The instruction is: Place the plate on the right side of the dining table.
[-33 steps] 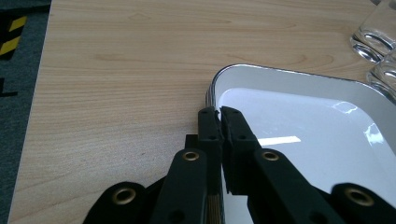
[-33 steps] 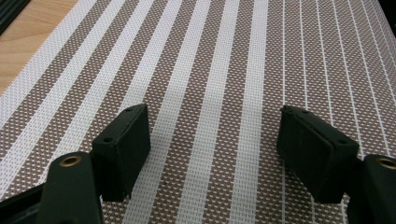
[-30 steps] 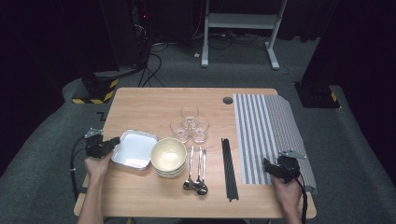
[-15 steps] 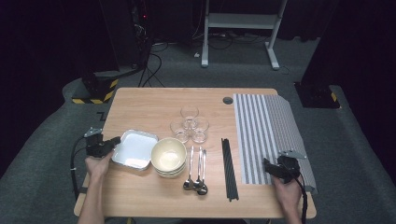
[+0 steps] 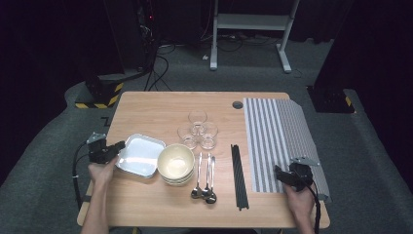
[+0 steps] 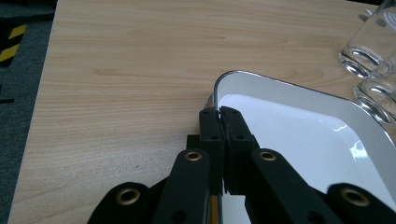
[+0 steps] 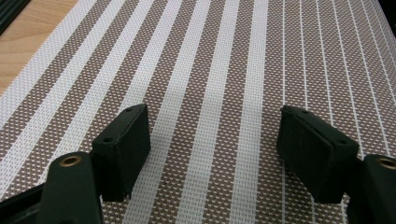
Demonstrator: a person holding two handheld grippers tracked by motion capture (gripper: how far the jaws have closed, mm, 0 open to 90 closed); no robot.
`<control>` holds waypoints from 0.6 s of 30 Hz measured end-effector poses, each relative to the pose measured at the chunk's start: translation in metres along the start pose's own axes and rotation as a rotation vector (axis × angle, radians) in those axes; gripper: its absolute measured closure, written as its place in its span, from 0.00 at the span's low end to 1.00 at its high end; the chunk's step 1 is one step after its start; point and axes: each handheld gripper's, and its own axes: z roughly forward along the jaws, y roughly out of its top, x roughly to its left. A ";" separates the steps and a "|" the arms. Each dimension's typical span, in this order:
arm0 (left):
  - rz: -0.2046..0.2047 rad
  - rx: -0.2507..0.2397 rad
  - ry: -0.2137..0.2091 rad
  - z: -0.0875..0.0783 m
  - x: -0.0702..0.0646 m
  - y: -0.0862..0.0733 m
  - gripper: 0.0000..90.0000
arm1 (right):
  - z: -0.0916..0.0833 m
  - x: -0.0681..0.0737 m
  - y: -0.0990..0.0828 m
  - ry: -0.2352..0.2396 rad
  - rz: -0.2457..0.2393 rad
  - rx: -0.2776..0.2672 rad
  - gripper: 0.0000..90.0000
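A white square plate (image 5: pixel 141 155) lies near the table's left edge. My left gripper (image 5: pixel 116 147) is shut on the rim at its left corner. In the left gripper view the two black jaws of that gripper (image 6: pixel 219 112) pinch the thin rim of the plate (image 6: pixel 299 135) between their pads. My right gripper (image 5: pixel 278 171) rests over the near end of a striped placemat (image 5: pixel 277 131), and its jaws stand wide apart. In the right gripper view nothing sits between the tips of the right gripper (image 7: pixel 215 149), just the brown and white weave of the placemat (image 7: pixel 210 70).
A stack of cream bowls (image 5: pixel 176 163) touches the plate's right side. Three clear glasses (image 5: pixel 197 129) stand behind it. Spoons (image 5: pixel 204 175) and black chopsticks (image 5: pixel 238 175) lie between the bowls and the placemat. The wooden table (image 5: pixel 156 109) has a cable hole (image 5: pixel 237 105).
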 end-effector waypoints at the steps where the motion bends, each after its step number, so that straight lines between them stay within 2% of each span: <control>1: 0.002 -0.002 0.000 0.000 0.000 0.000 0.99 | 0.000 0.000 0.000 0.000 0.000 0.000 0.29; 18: 0.015 -0.020 0.004 -0.005 -0.001 0.003 0.99 | 0.000 0.000 0.000 0.000 0.000 0.000 0.29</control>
